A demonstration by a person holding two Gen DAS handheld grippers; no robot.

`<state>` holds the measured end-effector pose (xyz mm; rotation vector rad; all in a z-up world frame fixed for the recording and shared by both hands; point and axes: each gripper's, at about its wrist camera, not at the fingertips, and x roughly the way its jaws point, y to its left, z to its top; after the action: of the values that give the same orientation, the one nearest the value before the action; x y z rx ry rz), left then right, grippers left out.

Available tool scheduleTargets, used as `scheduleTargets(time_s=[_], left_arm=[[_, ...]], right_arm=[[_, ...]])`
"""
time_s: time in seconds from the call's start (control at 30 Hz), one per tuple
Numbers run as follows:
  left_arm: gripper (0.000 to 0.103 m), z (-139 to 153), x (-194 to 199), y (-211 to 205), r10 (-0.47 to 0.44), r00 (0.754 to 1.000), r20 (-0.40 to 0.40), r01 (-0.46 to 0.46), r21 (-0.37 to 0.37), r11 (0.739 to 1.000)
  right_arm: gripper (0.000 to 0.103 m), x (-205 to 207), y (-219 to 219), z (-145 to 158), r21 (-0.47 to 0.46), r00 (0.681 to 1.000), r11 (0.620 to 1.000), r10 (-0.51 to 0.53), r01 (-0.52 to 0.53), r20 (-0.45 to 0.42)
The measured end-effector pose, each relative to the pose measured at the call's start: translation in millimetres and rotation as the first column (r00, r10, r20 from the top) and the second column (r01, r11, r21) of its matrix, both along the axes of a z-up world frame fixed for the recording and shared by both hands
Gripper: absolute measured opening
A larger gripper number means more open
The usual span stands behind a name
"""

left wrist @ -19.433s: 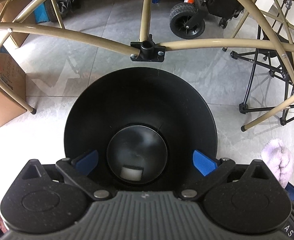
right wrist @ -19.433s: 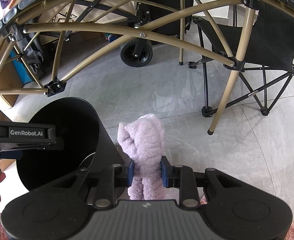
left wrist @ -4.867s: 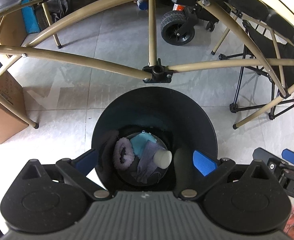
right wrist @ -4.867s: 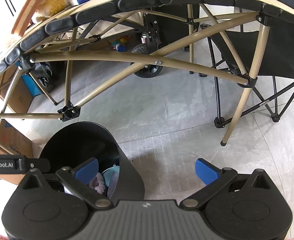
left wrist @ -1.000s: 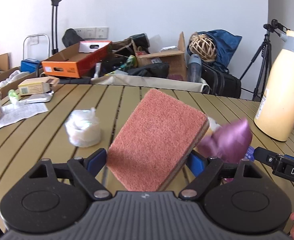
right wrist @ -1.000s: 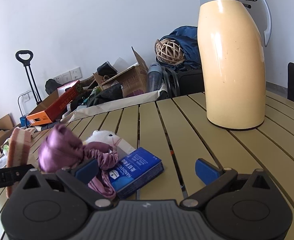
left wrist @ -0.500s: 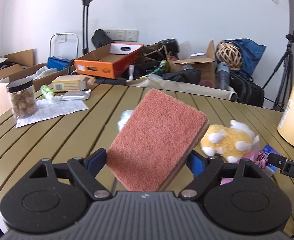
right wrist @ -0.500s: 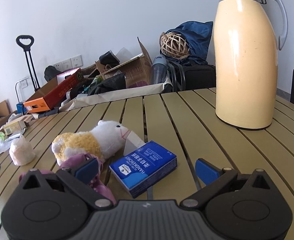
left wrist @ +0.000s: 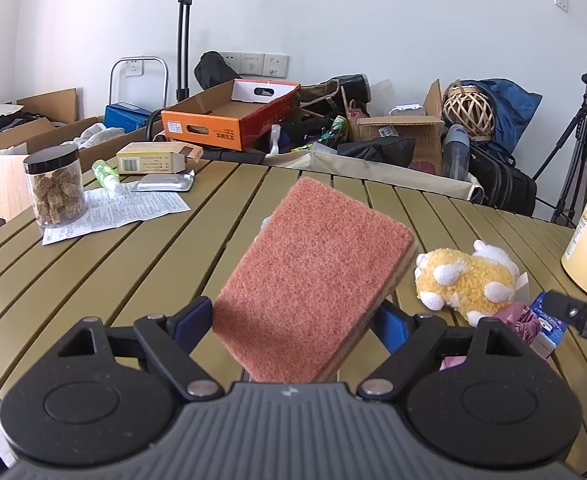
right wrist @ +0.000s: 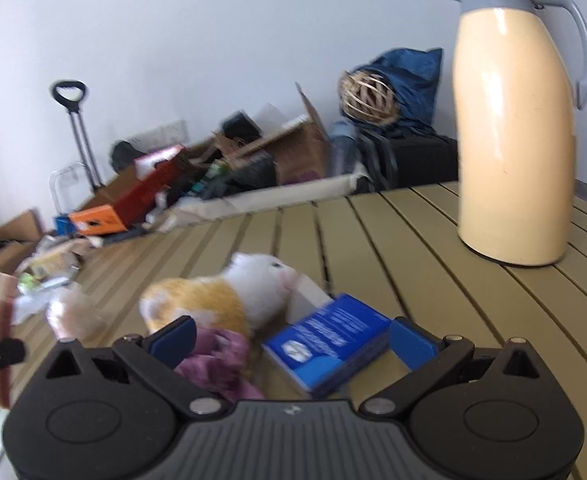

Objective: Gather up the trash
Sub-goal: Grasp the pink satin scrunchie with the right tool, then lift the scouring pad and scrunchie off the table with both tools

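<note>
1. Over the slatted olive table [left wrist: 105, 280], the left gripper [left wrist: 293, 318] has its blue pads spread wide and pressed against the two edges of a reddish scouring sponge [left wrist: 313, 304], which it holds tilted clear of the tabletop.
2. To the right of that sponge, a yellow-and-white plush toy [left wrist: 467, 282] lies on the slats, with a crumpled purple cloth [left wrist: 513, 316] and a blue box [left wrist: 545, 324] just beside it.
3. The right gripper [right wrist: 291, 338] hangs low over the same spot, jaws wide apart and gripping nothing; the purple cloth [right wrist: 217, 360] and the blue box [right wrist: 329, 340] sit between its pads, though the blur keeps me from telling whether either pad touches them.
4. Further left on the table stand a jar of brown chunks [left wrist: 55, 186], a printed leaflet [left wrist: 113, 216], a silver blister pack [left wrist: 163, 182] and a small carton [left wrist: 153, 158].
5. A cream thermos jug [right wrist: 513, 120] stands upright on the right side, well apart from the plush toy [right wrist: 221, 296].
</note>
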<state>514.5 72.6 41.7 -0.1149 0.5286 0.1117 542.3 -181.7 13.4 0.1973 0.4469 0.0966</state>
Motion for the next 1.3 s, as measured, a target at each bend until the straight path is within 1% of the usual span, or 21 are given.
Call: scheduleTargets(time_s=[0.1, 0.23, 0.33, 0.4, 0.53, 0.63, 0.8, 0.87, 0.97, 1.03, 1.07, 1.13, 1.23, 1.3], left_arm=[[0.085, 0, -3, 1, 0.012, 1.0, -0.004, -0.012, 0.004, 1.0], [0.085, 3, -12, 6, 0.015, 1.0, 0.001, -0.015, 0.011, 1.0], [0.085, 5, -19, 9, 0.017, 1.0, 0.006, -0.017, 0.018, 1.0], [0.085, 5, -23, 11, 0.016, 1.0, 0.007, -0.016, 0.022, 1.0], [0.085, 5, -28, 16, 0.013, 1.0, 0.0, -0.013, 0.031, 0.999], [0.085, 5, -30, 27, 0.025, 1.0, -0.003, -0.025, 0.027, 0.999], [0.085, 6, -34, 44, 0.044, 0.999, -0.004, -0.044, 0.012, 0.999], [0.085, 6, -35, 48, 0.051, 0.999, -0.007, -0.051, 0.012, 0.999], [0.085, 6, -37, 51, 0.055, 0.998, -0.007, -0.055, 0.011, 0.998], [0.085, 7, -38, 52, 0.056, 0.998, -0.006, -0.056, 0.011, 0.998], [0.085, 7, -39, 52, 0.056, 0.998, -0.005, -0.056, 0.012, 0.998], [0.085, 7, -38, 52, 0.056, 0.998, -0.006, -0.056, 0.012, 0.998], [0.085, 8, -39, 52, 0.057, 0.998, -0.003, -0.057, 0.012, 0.998], [0.085, 10, -43, 54, 0.059, 0.998, 0.003, -0.059, 0.011, 0.998]], right_arm=[[0.103, -8, 11, 5, 0.02, 0.996, 0.997, 0.077, -0.078, 0.038], [0.103, -9, 28, 5, 0.04, 0.988, 0.988, 0.149, -0.15, 0.037], [0.103, -9, 39, 4, 0.047, 0.988, 0.987, 0.15, -0.151, 0.03], [0.103, -5, 47, -1, 0.063, 0.988, 0.986, 0.152, -0.152, 0.004], [0.103, 4, 68, -14, 0.014, 0.989, 0.99, 0.138, -0.137, -0.057], [0.103, 10, 76, -22, -0.012, 0.991, 0.995, 0.093, -0.095, -0.098], [0.102, 12, 83, -26, -0.039, 0.992, 0.997, 0.069, -0.073, -0.102], [0.099, 12, 86, -27, -0.058, 0.992, 0.996, 0.068, -0.074, -0.105], [0.09, 13, 89, -27, -0.067, 0.991, 0.994, 0.076, -0.084, -0.108], [0.081, 13, 90, -28, -0.071, 0.991, 0.993, 0.083, -0.091, -0.108], [0.08, 13, 91, -27, -0.069, 0.991, 0.993, 0.086, -0.093, -0.103], [0.07, 11, 89, -27, -0.046, 0.991, 0.994, 0.095, -0.099, -0.09], [0.063, 7, 88, -27, -0.04, 0.992, 0.994, 0.102, -0.105, -0.075], [0.061, 3, 88, -27, -0.036, 0.992, 0.994, 0.103, -0.105, -0.067]])
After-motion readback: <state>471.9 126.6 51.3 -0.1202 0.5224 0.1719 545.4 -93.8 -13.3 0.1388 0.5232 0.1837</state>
